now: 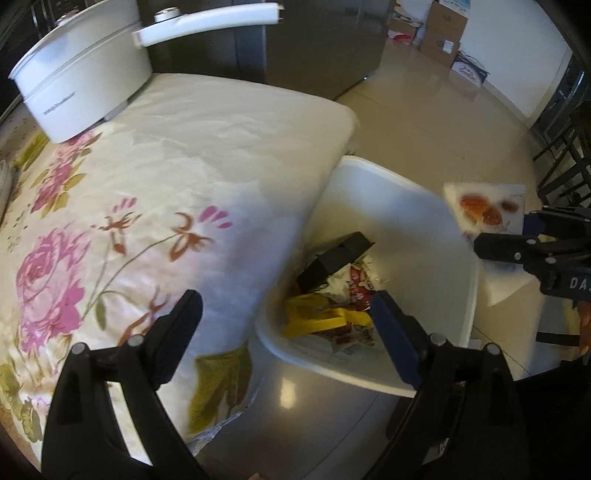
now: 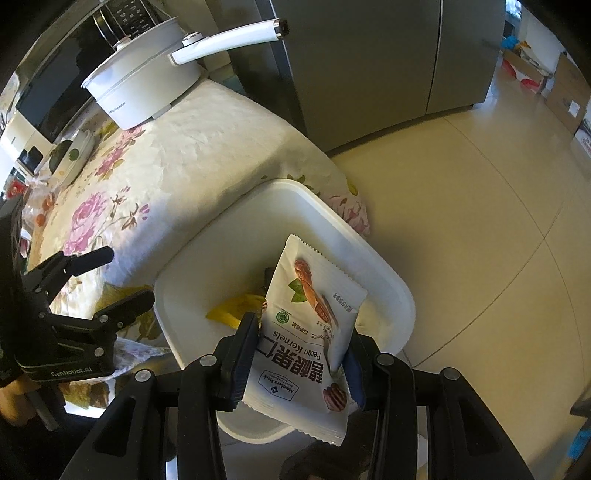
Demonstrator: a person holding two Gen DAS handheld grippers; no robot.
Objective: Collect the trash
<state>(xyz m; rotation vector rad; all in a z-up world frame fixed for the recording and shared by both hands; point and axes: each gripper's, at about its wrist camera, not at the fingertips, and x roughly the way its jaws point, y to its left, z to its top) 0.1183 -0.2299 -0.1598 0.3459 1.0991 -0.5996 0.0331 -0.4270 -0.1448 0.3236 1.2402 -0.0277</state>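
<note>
A white trash bin (image 1: 399,384) stands on the floor beside the table; it also shows in the right wrist view (image 2: 391,284). Inside lie a black box (image 1: 340,254), yellow wrapper (image 1: 314,317) and red-white wrappers (image 1: 358,288). My right gripper (image 2: 301,354) is shut on a white pecan kernels packet (image 2: 314,332) and holds it over the bin; the packet also shows in the left wrist view (image 1: 484,210). My left gripper (image 1: 288,314) is open and empty, above the table edge and the bin's near rim.
The table (image 1: 184,147) has a floral cloth. A white pot with a long handle (image 1: 85,74) stands at its far end. A grey fridge (image 2: 369,66) stands behind. Cardboard boxes (image 1: 443,33) and a dark chair (image 1: 569,162) stand on the tiled floor.
</note>
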